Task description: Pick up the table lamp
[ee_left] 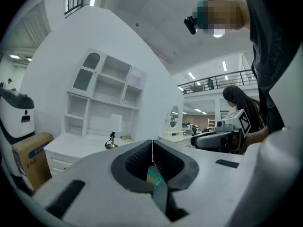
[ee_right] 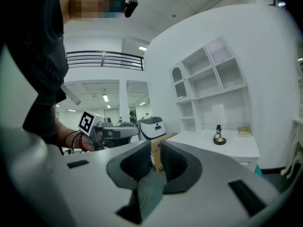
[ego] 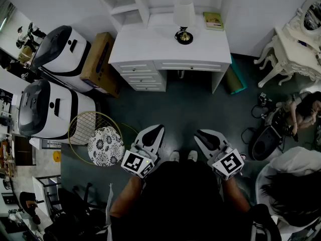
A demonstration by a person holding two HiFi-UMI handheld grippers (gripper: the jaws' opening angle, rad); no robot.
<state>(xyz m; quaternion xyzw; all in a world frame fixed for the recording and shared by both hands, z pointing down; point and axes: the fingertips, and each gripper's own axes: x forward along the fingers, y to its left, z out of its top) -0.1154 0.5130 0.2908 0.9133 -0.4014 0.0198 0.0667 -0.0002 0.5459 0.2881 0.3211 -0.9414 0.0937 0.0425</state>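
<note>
White table lamp (ego: 184, 20) stood on the counter (ego: 150, 44) at 12 o'clock.
Well apart, the left gripper (ego: 154, 130) at 7 o'clock was pressed together; the right gripper (ego: 202, 134) at 5 o'clock was slightly spread, empty.

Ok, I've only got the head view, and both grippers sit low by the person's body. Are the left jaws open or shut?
Observer: The left gripper is shut. Its jaws meet in a thin line with nothing between them.
Operator: And the right one?
Observer: The right gripper is open by a narrow gap and holds nothing. Only the cardboard box far behind shows through the gap.
Operator: From above I can't judge tilt. Is the lamp upright?
Observer: Yes. Seen from the side, the table lamp stands upright on the white desk, apart from the book.
</note>
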